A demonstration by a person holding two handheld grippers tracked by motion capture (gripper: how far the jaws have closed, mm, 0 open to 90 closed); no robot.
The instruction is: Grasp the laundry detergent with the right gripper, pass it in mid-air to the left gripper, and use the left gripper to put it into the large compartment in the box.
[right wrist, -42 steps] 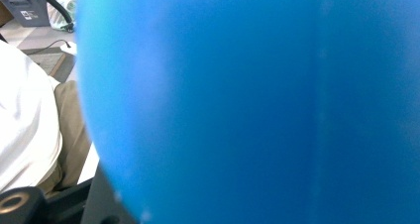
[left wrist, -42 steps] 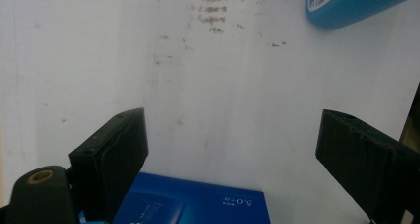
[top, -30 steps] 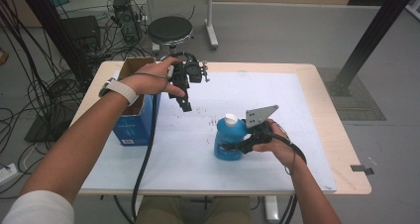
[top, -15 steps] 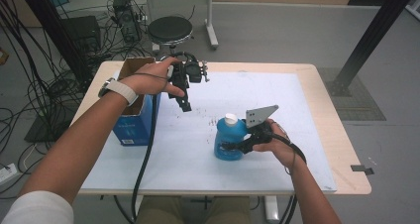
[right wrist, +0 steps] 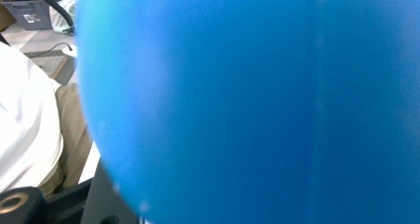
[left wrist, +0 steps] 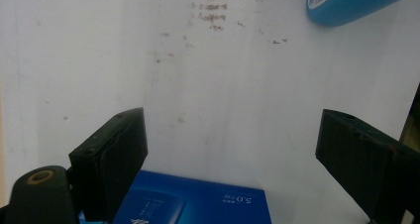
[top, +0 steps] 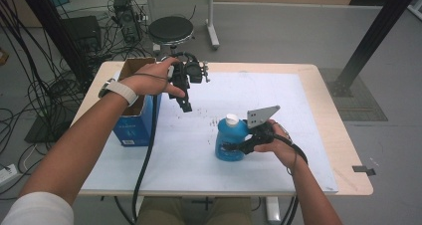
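The right gripper (top: 238,146) clamps the white-capped blue plastic bottle (top: 230,138) upright on the table, steadying it, while the left gripper (top: 185,104) hovers wide open and empty, ready to reach.

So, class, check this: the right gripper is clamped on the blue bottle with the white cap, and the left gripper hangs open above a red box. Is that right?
One detail is wrong: the box is blue, not red, as the high view shows. The right gripper does clamp the blue bottle, and the left gripper hangs open.
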